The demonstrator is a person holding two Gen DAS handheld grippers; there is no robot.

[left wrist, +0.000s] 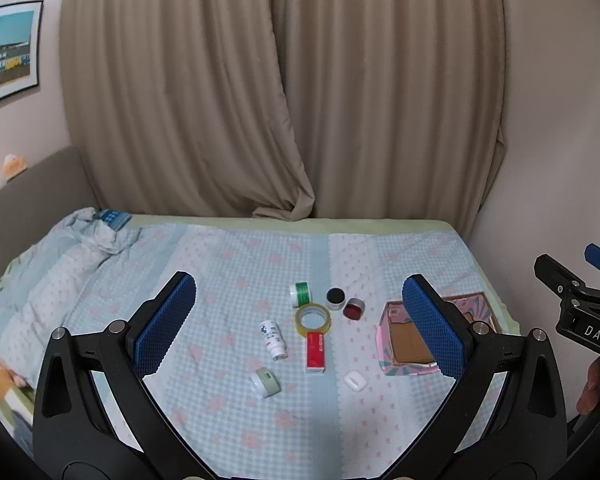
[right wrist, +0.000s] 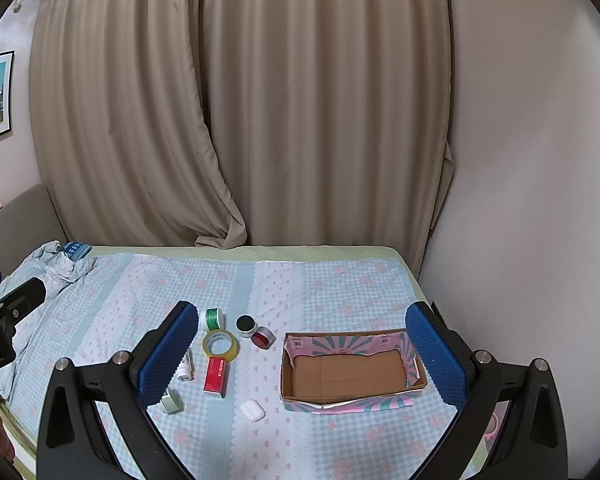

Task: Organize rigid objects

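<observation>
In the right wrist view the blue-padded finger of the right gripper (right wrist: 300, 350) covers most of the white printed plastic bottle (right wrist: 185, 369) and part of the pale green round jar (right wrist: 169, 401) lying on its side; the left wrist view shows both whole. There the right finger of the left gripper (left wrist: 300, 326) cuts across the open cardboard box with pink and teal striped outer walls (left wrist: 404, 354), hiding its middle. The small print on the labels cannot be read in either view.

Everything lies on a bed covered by a light blue checked sheet with pink flowers (left wrist: 228, 264), bunched up at its far left corner. Behind it hang beige pleated curtains (left wrist: 284, 92); a framed picture of coloured houses (left wrist: 8, 52) is on the left wall.

From left to right on the sheet: the pale green jar, the white bottle on its side, a green-labelled white jar (left wrist: 301, 294) with a clear yellowish roll of packing tape (left wrist: 313, 319) just in front of it, a red and white rectangular carton (left wrist: 315, 351) touching the roll's near edge, a black-lidded small jar (left wrist: 335, 298), a red-topped silver tin (left wrist: 353, 309) just beside it, a white earbud case (left wrist: 355, 380) nearer the camera, then the box — well apart from the cluster.

Both grippers hover above the bed with fingers spread wide, holding nothing. Only the right wrist view shows the box's bare brown floor — only the left wrist view shows the other gripper's body lettered "DAS" at the right edge.
</observation>
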